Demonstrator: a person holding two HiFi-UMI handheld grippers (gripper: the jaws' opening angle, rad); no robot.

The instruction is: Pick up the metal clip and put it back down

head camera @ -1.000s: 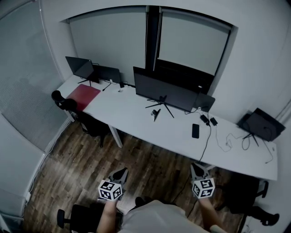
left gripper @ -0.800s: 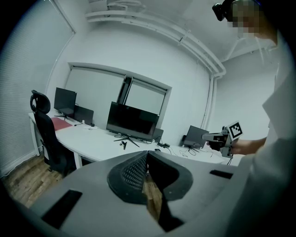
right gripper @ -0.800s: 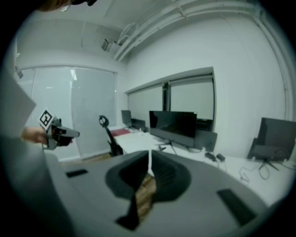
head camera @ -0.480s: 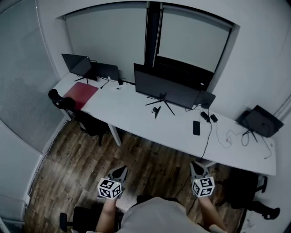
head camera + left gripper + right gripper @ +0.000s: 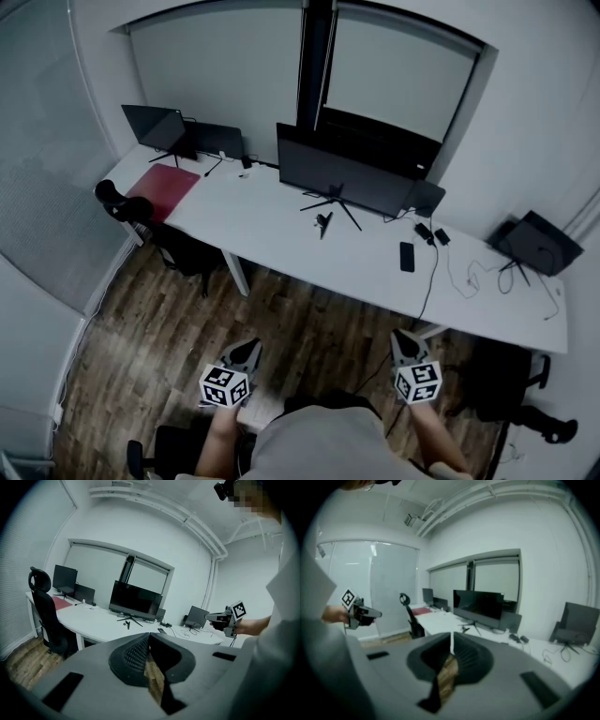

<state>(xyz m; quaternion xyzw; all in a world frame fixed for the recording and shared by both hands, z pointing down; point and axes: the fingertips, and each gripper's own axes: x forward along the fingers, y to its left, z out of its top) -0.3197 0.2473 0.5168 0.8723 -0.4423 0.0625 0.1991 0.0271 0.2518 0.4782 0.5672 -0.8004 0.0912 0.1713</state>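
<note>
Wood-plank floor (image 5: 169, 319) lies between the person and a long white desk (image 5: 272, 239), so the step in hand looks like the approach, with nothing picked up yet. A small dark object, probably the metal clip (image 5: 323, 223), lies on the desk just in front of the stand of the large monitor (image 5: 342, 178), well apart from both grippers. The left gripper (image 5: 246, 352) and the right gripper (image 5: 405, 341) are held low near the body, each with its jaws pressed together and nothing between them. To do this well, walk right up to the desk, choose one gripper, spread its jaws before descending, and come in clear of the stand's legs and the phone (image 5: 407, 256).
</note>
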